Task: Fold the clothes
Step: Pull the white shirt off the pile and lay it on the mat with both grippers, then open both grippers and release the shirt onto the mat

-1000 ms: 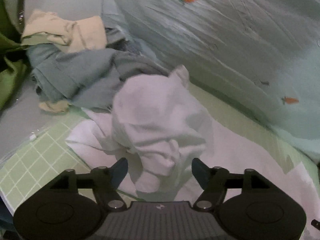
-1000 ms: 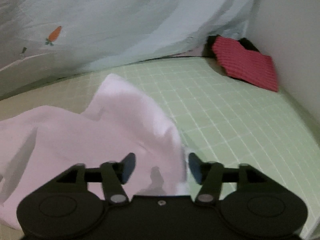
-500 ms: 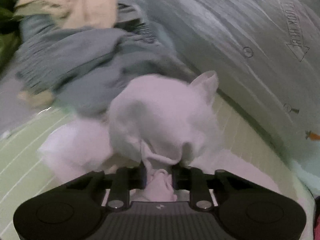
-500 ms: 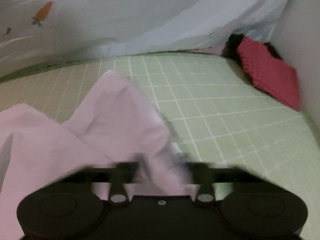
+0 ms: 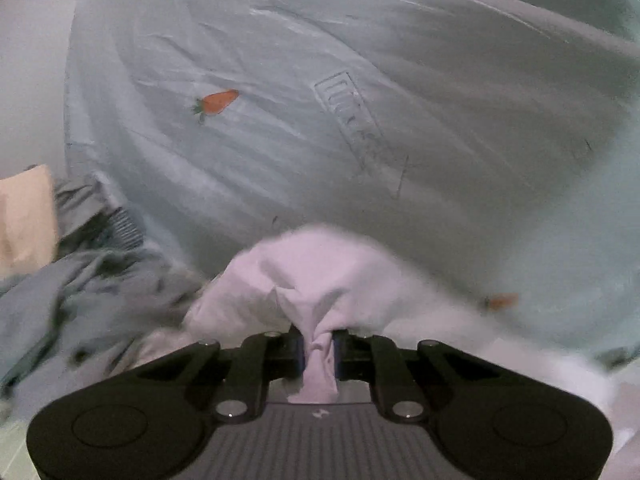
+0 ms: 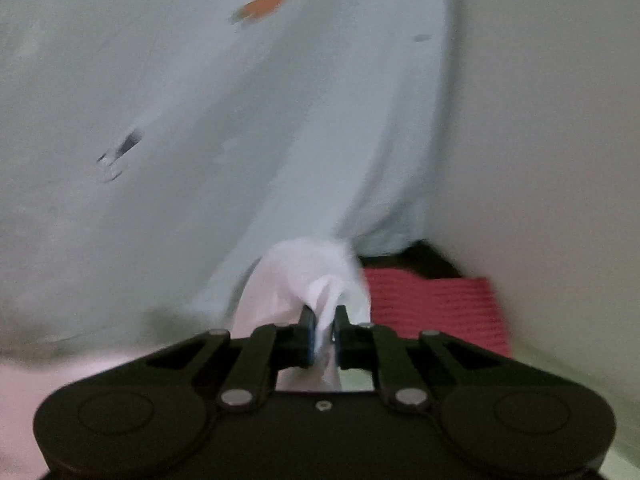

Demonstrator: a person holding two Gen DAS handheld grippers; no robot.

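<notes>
A white garment (image 5: 320, 272) bunches up just ahead of my left gripper (image 5: 319, 344). Its jaws are closing, and a fold of the cloth is pinched between the pads. In the right wrist view another part of the same white garment (image 6: 308, 272) rises in a peak. My right gripper (image 6: 324, 328) grips that peak, its jaws closing with the fabric pressed between them. Both views are blurred by motion, and the lower part of the garment is hidden behind the gripper bodies.
A pale blue sheet with carrot prints (image 5: 360, 120) hangs behind everything. A heap of grey-blue clothes (image 5: 80, 280) and a cream piece (image 5: 24, 208) lie at the left. A red knit cloth (image 6: 432, 304) sits by the white wall (image 6: 540, 120) at the right.
Both grippers went from open to pinched on the white garment and have lifted it off the green grid mat. Both cameras now look higher at the blue sheet.
</notes>
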